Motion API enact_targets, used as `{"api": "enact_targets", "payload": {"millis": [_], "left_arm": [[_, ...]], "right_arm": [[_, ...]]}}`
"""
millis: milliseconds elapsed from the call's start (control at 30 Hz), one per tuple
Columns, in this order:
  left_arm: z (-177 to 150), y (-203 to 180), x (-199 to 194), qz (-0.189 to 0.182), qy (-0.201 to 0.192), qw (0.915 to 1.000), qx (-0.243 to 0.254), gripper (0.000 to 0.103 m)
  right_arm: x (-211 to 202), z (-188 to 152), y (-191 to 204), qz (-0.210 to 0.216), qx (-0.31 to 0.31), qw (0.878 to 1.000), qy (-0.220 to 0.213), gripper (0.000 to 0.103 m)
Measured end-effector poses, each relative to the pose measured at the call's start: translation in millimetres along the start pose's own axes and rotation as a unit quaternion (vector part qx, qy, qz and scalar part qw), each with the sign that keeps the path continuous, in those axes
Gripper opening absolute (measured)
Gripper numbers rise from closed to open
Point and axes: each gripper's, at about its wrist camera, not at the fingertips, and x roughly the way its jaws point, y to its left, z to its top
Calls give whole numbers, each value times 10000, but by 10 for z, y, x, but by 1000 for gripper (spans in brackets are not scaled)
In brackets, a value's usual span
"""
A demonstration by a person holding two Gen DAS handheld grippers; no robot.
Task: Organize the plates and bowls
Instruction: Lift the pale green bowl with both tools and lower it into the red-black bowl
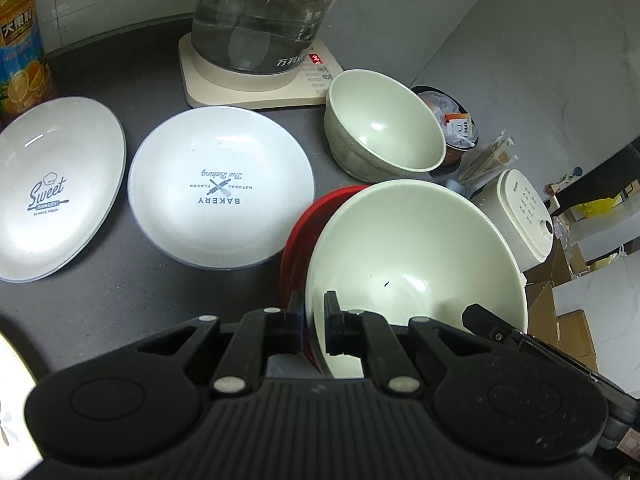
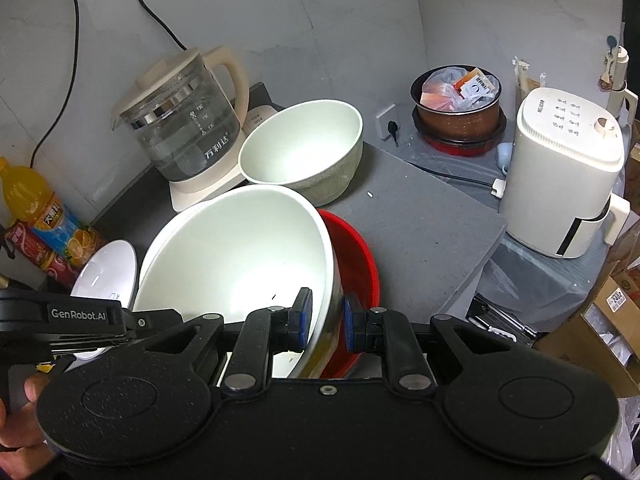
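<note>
Both grippers hold a large pale green bowl [image 1: 400, 248] [image 2: 240, 264], tilted above the dark counter. My left gripper [image 1: 314, 312] is shut on its near rim. On the opposite rim my right gripper [image 2: 326, 314] is shut, one pad inside the bowl and one outside. A red bowl [image 1: 304, 224] [image 2: 356, 256] lies against the large bowl's outside; whether a pad touches it I cannot tell. A smaller green bowl [image 1: 384, 132] [image 2: 304, 148] stands upright just behind. Two white printed plates [image 1: 60, 184] [image 1: 220, 188] lie flat to the left.
A glass kettle [image 1: 260, 20] [image 2: 188, 120] on its base stands at the back. At far left stands an orange juice bottle [image 1: 20, 52]. To the right are a white appliance [image 2: 568, 176] and a pot with bags [image 2: 460, 108]. Cardboard boxes [image 2: 600, 320] sit past the counter's right edge.
</note>
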Motion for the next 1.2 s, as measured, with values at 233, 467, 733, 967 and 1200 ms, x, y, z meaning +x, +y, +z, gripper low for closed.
{"api": "enact_targets", "payload": {"millis": [233, 467, 733, 967, 1200], "left_arm": [[50, 14, 160, 61, 152, 9997, -160, 6], [87, 1, 303, 128, 283, 9992, -255, 6], [143, -22, 304, 160, 343, 9991, -187, 11], [123, 12, 182, 45, 328, 9993, -167, 16], [101, 64, -48, 78, 25, 9999, -66, 46]], "right_arm": [[165, 39, -41, -30, -7, 9998, 190, 16], [313, 91, -74, -92, -20, 9994, 328, 14], [429, 108, -68, -174, -115, 9988, 438, 10], [450, 129, -19, -285, -279, 9986, 359, 10], [466, 138, 31, -425, -410, 9975, 400, 10]]}}
